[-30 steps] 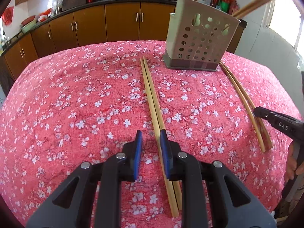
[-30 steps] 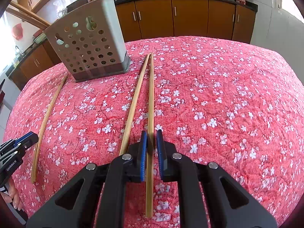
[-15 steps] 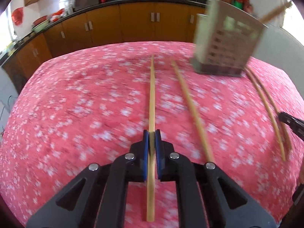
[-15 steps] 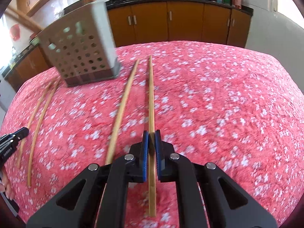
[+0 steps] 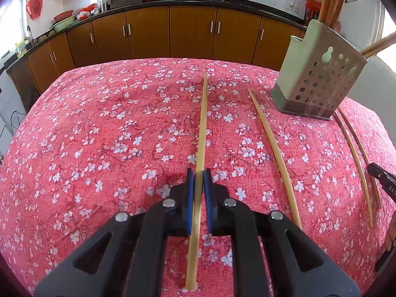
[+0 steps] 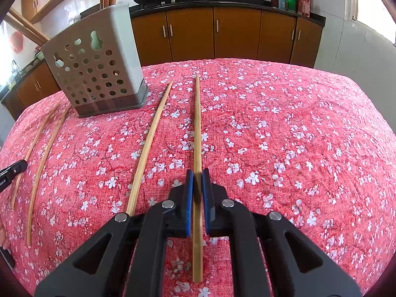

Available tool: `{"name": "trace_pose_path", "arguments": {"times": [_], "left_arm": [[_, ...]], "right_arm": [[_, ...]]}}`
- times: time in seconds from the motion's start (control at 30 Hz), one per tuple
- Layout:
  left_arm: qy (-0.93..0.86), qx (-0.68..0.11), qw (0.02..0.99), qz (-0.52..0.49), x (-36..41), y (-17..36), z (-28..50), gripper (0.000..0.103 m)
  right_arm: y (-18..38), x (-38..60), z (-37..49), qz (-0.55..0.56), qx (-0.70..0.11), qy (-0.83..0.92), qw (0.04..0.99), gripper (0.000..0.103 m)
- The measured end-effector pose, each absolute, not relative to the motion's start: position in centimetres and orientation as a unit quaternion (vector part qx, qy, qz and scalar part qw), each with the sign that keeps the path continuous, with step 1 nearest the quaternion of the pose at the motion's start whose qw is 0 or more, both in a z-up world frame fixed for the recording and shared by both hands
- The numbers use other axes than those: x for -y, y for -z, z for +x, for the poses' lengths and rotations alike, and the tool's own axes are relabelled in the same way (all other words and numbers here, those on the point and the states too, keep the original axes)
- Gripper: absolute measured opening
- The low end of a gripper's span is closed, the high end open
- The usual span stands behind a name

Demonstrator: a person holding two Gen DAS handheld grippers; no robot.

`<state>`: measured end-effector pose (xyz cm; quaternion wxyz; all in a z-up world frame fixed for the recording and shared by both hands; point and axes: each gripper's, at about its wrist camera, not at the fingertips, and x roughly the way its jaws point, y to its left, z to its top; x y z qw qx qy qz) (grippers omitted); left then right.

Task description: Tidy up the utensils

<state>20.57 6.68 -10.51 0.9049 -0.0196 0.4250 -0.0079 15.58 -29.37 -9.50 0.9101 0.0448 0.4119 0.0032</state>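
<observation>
My left gripper (image 5: 198, 173) is shut on a bamboo chopstick (image 5: 201, 128) that points away from me over the red floral tablecloth. Its partner chopstick (image 5: 272, 146) lies on the cloth to its right. My right gripper (image 6: 197, 173) is shut on another chopstick (image 6: 197, 123), and a loose chopstick (image 6: 151, 138) lies to its left. The perforated grey utensil holder (image 5: 314, 74) stands at the far right of the left wrist view and at the far left of the right wrist view (image 6: 96, 66), with wooden utensils in it.
The table carries a red floral cloth (image 5: 99, 136). In the left wrist view two chopsticks (image 5: 356, 158) lie at the right by the other gripper. In the right wrist view two (image 6: 44, 153) lie at the left. Brown kitchen cabinets (image 5: 173, 32) run along the back.
My left gripper closed on one chopstick of its pair and lifted it apart from the other. My right gripper stayed shut on its chopstick and raised it away from its partner.
</observation>
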Motion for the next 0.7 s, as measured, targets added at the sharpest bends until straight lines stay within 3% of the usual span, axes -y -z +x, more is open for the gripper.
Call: {"name": "trace_pose_path", "arguments": {"times": [0.7], "left_arm": [[0.011, -0.425, 0.905, -0.028, -6.99, 10.53, 20.45, 0.012]], "right_arm": [[9.49, 29.39, 15.59, 0.043, -0.412, -0.002, 0.910, 0.009]]}}
